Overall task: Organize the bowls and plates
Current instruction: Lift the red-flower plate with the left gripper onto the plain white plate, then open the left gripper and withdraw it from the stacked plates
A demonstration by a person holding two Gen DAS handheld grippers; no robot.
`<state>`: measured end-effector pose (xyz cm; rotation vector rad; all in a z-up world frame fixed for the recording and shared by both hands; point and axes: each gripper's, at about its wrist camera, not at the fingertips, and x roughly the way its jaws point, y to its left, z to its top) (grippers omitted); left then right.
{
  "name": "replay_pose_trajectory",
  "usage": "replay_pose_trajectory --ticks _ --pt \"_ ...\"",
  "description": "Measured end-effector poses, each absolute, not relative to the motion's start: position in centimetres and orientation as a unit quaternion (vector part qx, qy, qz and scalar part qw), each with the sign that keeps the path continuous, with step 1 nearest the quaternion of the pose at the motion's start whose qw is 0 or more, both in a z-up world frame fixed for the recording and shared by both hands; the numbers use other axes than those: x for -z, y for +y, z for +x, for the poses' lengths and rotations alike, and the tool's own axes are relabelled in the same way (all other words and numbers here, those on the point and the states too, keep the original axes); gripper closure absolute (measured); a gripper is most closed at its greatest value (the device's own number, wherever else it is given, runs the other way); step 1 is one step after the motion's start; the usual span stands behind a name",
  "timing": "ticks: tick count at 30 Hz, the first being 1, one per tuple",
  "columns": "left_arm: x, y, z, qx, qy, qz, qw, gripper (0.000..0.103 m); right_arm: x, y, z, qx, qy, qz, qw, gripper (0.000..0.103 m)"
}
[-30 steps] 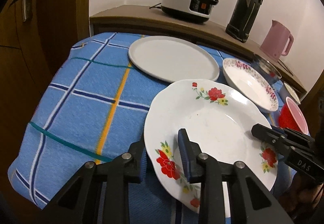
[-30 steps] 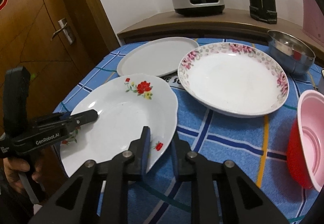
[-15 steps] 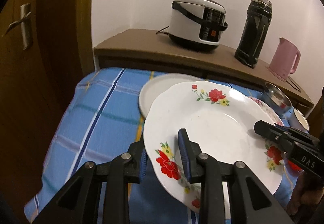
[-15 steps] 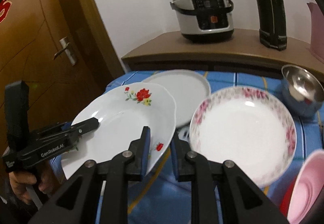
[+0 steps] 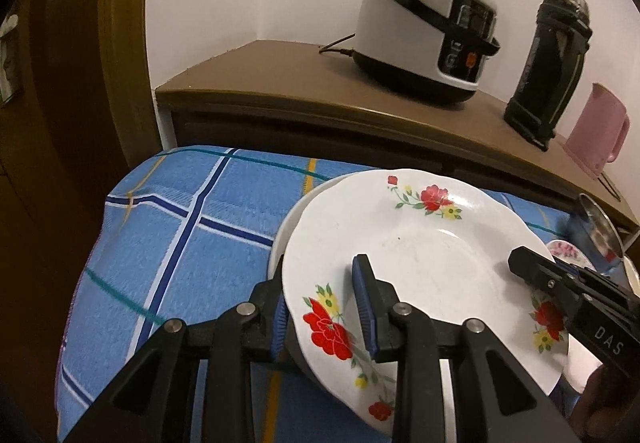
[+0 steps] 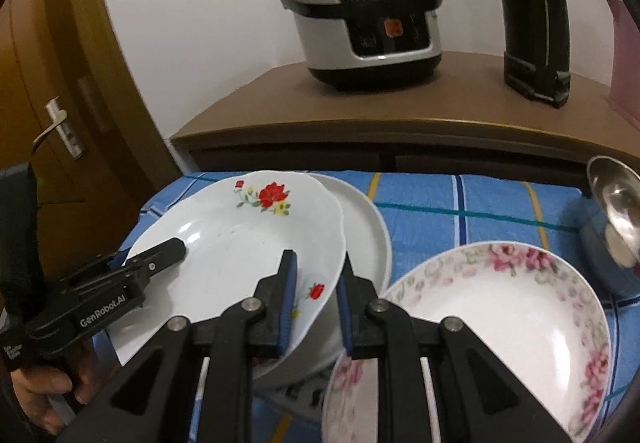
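Fingers: left gripper [image 5: 324, 307] and right gripper [image 6: 316, 299] both clamp the red-flowered plate's [image 6: 240, 239] rim — opposite edges.
Below: plain white plate [image 6: 366, 227].

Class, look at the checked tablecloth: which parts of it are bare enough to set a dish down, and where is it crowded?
Free: the blue cloth left of the plain white plate, out to the table's edge, and the strip between that plate, the pink-rimmed plate and the steel bowl. Crowded: the middle, where the red-flowered plate overlaps the plain one.
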<state>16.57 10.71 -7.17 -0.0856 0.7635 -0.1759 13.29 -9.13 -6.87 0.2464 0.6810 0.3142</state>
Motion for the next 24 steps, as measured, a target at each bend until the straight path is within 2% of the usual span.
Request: replay_pose_trajectory --ticks 10,13,14,16,17,18,19,24 --pt "8.3 10.8 18.4 0.085 0.405 -0.07 0.908 0.071 7.9 -8.3 14.8 -0.117 0.349 0.119 0.922 0.084" --pt "8.2 10.6 18.3 0.082 0.406 -0.064 0.908 0.069 8.0 -7.7 14.9 -0.098 0.351 0.103 0.926 0.079" --pt "8.2 10.6 18.3 0.08 0.403 -0.064 0.909 0.069 7.9 -7.6 14.8 -0.093 0.348 0.099 0.928 0.076" --pt "7.8 10.9 17.9 0.075 0.39 -0.067 0.915 0.066 7.5 -7.5 14.3 -0.094 0.324 0.1 0.936 0.063" --pt "7.5 11.1 17.6 0.072 0.379 -0.07 0.92 0.064 7.1 -7.6 13.8 -0.098 0.306 0.104 0.941 0.048" --pt "7.3 11.3 17.4 0.066 0.371 -0.071 0.924 0.057 6.7 -7.9 13.1 -0.099 0.285 0.111 0.947 0.034" --pt "7.1 11.6 17.1 0.053 0.361 -0.066 0.929 0.054 6.4 -8.1 12.6 -0.098 0.273 0.116 0.95 0.03" --pt "5.3 12.0 14.8 0.002 0.326 -0.04 0.945 0.054 5.3 -9.7 9.3 -0.098 0.228 0.144 0.958 0.03"
